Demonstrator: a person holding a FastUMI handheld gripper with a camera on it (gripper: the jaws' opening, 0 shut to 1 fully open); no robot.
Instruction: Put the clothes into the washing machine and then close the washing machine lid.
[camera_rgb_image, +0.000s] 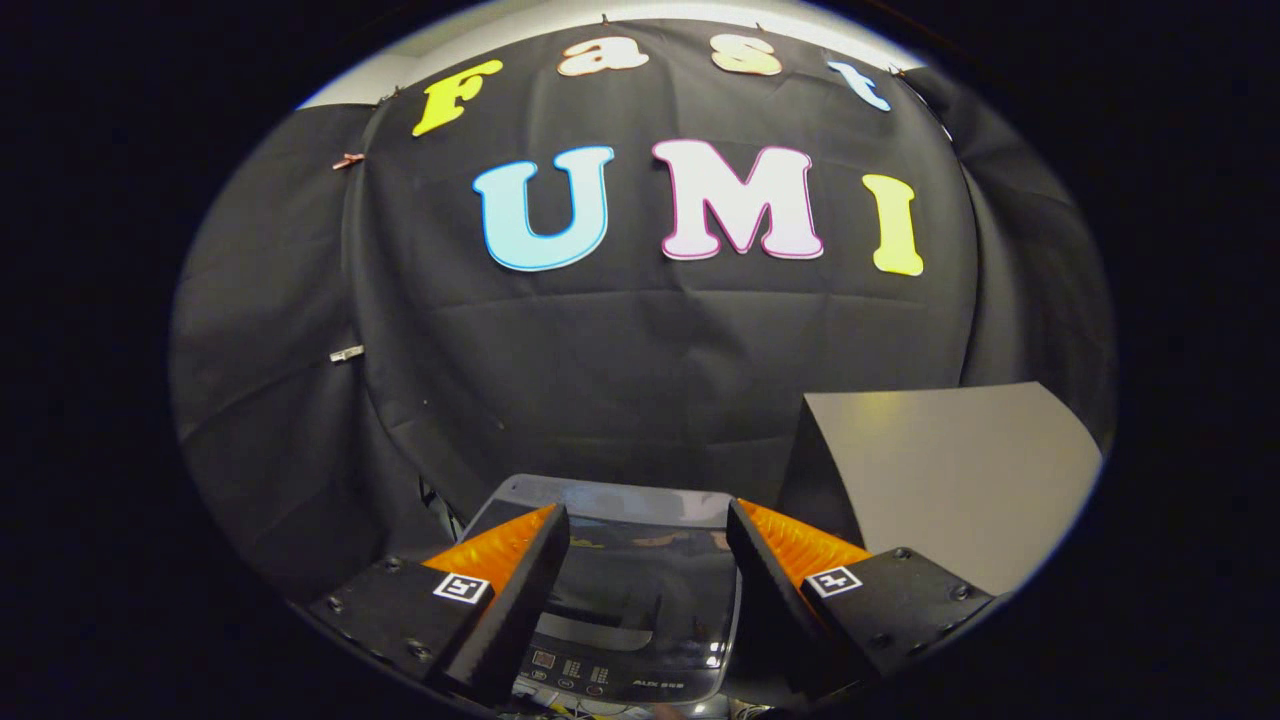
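gripper view | gripper (648, 530) jaws spread wide, holding nothing | washing machine (630, 600) below, between the fingers, dark lid (640, 570) down flat, control panel nearest | grey counter (960, 470) beyond the right finger

— Where's your washing machine (628, 600) sitting?

— Right below the grey table, just to its left, seen from above.

— What does it look like to you?

— A small top-loader with a dark, glossy lid (635, 570) and a control strip along its near edge.

— Is that lid up or down?

— Down, lying flat over the tub; you see reflections across it.
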